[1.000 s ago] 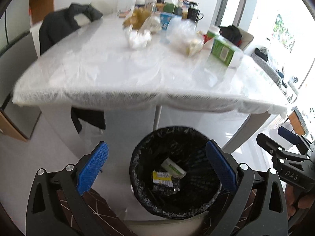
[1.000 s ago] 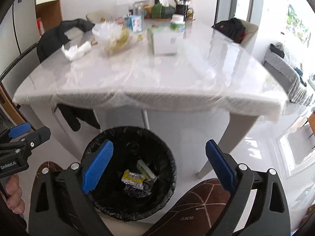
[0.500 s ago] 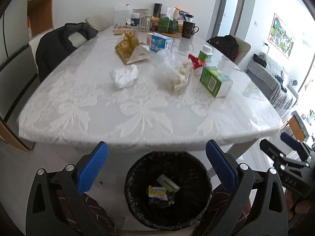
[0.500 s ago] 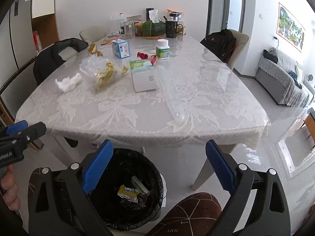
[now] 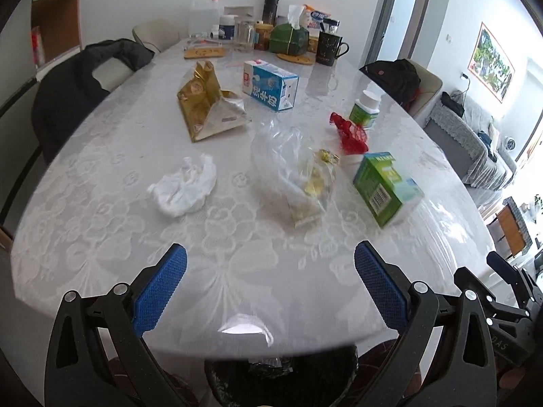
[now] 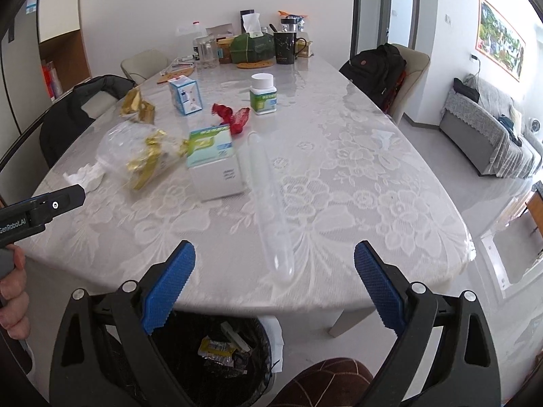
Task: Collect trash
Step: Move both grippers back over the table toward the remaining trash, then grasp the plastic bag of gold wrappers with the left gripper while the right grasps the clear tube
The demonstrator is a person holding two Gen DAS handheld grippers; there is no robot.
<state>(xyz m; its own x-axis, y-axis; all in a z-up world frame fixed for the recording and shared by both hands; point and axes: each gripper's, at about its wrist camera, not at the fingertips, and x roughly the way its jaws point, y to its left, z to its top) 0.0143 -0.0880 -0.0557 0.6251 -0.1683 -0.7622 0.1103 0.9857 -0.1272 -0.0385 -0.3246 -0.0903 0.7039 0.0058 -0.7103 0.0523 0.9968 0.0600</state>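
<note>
Trash lies on the white lace-covered table (image 5: 101, 230): a crumpled white tissue (image 5: 185, 188), a clear bag with gold wrappers (image 5: 298, 176), a gold wrapper bag (image 5: 203, 105), a red wrapper (image 5: 351, 132), a green-white box (image 5: 385, 186) and a clear plastic tube (image 6: 268, 203). A black-lined bin (image 6: 217, 356) with wrappers inside stands under the near table edge. My left gripper (image 5: 269, 288) is open and empty above the near edge. My right gripper (image 6: 275, 285) is open and empty, the tube's end just beyond it.
A blue-white carton (image 5: 269, 84), a green pill bottle (image 6: 263, 95), a black mug (image 5: 327, 49), a tissue box (image 5: 288, 39) and jars stand further back. Chairs with a dark jacket (image 5: 81, 84) and a backpack (image 6: 376, 68) flank the table. A sofa (image 6: 488, 139) is at right.
Both grippers rose from bin level to above the table edge and moved forward. The bin dropped to the bottom of both views. Both stayed open.
</note>
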